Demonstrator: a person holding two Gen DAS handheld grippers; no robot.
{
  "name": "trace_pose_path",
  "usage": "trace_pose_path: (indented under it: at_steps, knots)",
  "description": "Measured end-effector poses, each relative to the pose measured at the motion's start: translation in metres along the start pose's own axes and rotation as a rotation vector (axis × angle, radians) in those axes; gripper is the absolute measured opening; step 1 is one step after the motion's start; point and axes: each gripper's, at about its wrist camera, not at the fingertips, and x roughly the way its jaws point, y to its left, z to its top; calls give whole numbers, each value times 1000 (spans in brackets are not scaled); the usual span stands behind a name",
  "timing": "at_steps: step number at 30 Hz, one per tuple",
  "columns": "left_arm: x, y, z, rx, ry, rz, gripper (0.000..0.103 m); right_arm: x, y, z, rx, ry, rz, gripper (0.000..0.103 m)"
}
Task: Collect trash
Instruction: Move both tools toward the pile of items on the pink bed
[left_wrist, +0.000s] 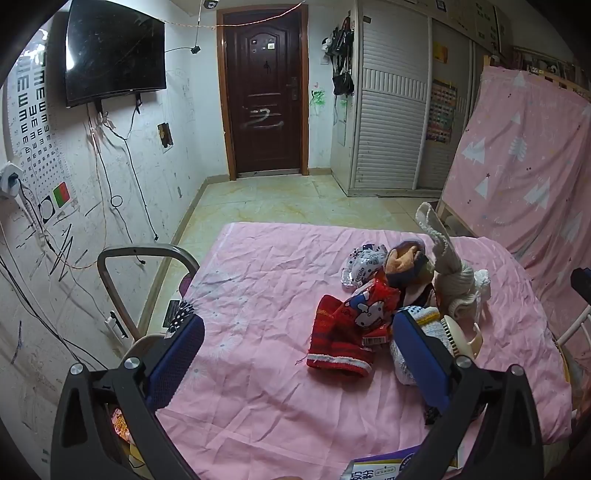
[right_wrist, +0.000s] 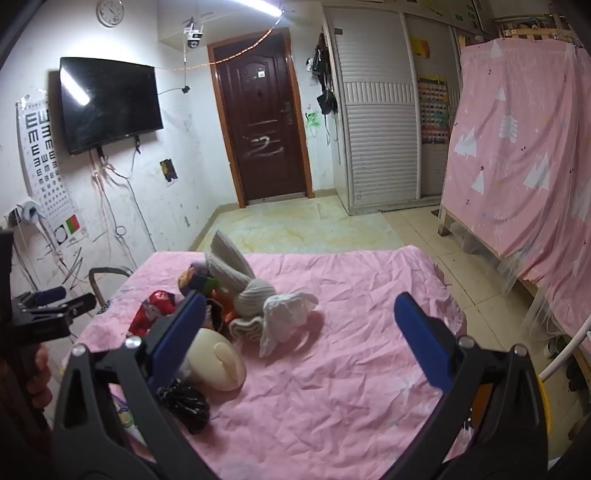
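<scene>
Left wrist view: left gripper (left_wrist: 297, 341) is spread wide w/ nothing between its pads, tilted down over the pink-sheeted surface (left_wrist: 258, 387). The pile sits just ahead and toward its right finger. Likely trash in it: a red cartoon-print wrapper (left_wrist: 369, 308) and a crumpled silver foil packet (left_wrist: 360, 267) farther out. Both look light, thin, crinkly and probably slick, so a flat pinch across a raised fold or a free edge should hold better than pressing down on the middle. The wrapper lies on a red knit sock (left_wrist: 338, 341), soft and floppy, which could snag and come up w/ it. A printed carton (left_wrist: 384, 470) shows at the near edge below the gripper; stiffer, prob best taken by an edge. Beige knit piece (left_wrist: 448, 273) and cream plastic fan (left_wrist: 463, 338) lie beyond the right finger, not obviously trash.

Right wrist view: right gripper (right_wrist: 297, 332) is also fully released, holding nothing, over bare sheet. Pile is off its left finger: red wrapper (right_wrist: 155, 308) farthest left, white knit sock (right_wrist: 286, 314) nearest ahead, black scrunchie-like item (right_wrist: 184, 404) close under the left finger. Left gripper (right_wrist: 51, 301) shows at the far left edge.
</scene>
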Motion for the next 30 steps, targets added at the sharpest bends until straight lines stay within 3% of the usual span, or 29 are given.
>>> trace_pose_path:
  at_steps: [30]
  knots:
    - [11,-1,-4,2,20,3,92,8,-6,-4,-4,6,-2,98]
